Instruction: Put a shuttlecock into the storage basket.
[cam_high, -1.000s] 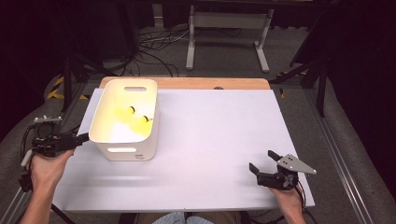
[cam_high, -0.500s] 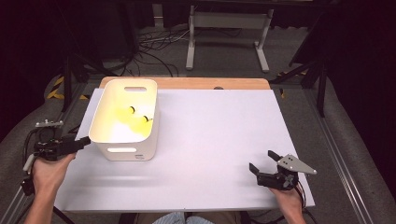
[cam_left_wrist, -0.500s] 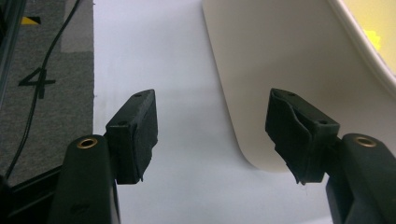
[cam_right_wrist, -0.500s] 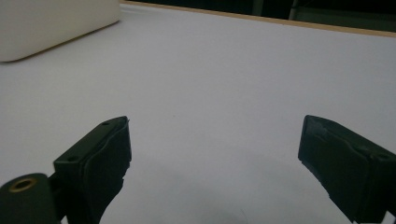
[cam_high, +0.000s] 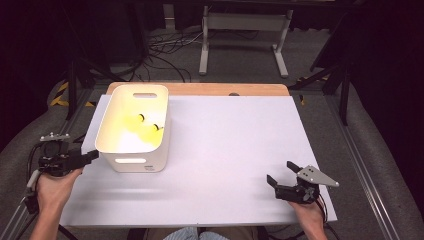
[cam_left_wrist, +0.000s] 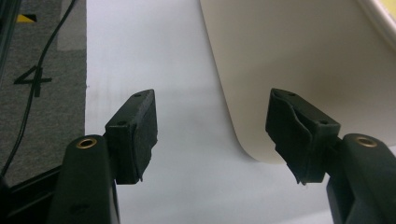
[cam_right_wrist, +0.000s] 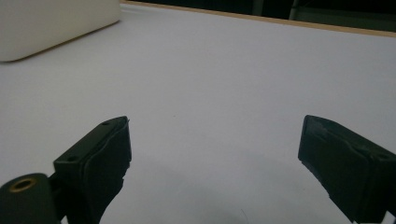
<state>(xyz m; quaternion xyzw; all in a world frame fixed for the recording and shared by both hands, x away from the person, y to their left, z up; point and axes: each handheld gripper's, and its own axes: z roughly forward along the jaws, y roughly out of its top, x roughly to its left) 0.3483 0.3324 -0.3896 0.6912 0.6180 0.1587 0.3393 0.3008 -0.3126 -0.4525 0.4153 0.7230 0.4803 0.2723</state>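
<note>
- Your left gripper (cam_high: 92, 156) sits at the left edge of the desk (cam_high: 235, 150), pointing at the near left corner of the white bin (cam_high: 134, 127).
- Its jaws are spread wide with nothing pinched between them. In the left gripper view (cam_left_wrist: 212, 135) the bin's (cam_left_wrist: 299, 70) rounded corner lies just ahead of the gap and toward the right-hand jaw, with bare desk (cam_left_wrist: 154, 56) showing in front of the other jaw.
- From the high view, the jaw tips come close to the bin's wall; you cannot tell from the pictures whether they touch it.
- The bin stands upright on the left part of the desk, its handle slot facing you. Inside it lie two yellow objects (cam_high: 142, 126) with dark tips, side by side near the middle; they are too small to tell what they are.
- Your right gripper (cam_high: 282, 172) rests low over the near right part of the desk, well apart from the bin.
- Its jaws are spread too and empty. In the right gripper view (cam_right_wrist: 212, 154) only plain desk (cam_right_wrist: 224, 84) lies between them, and the bin (cam_right_wrist: 51, 23) shows far off at the upper left.
</note>
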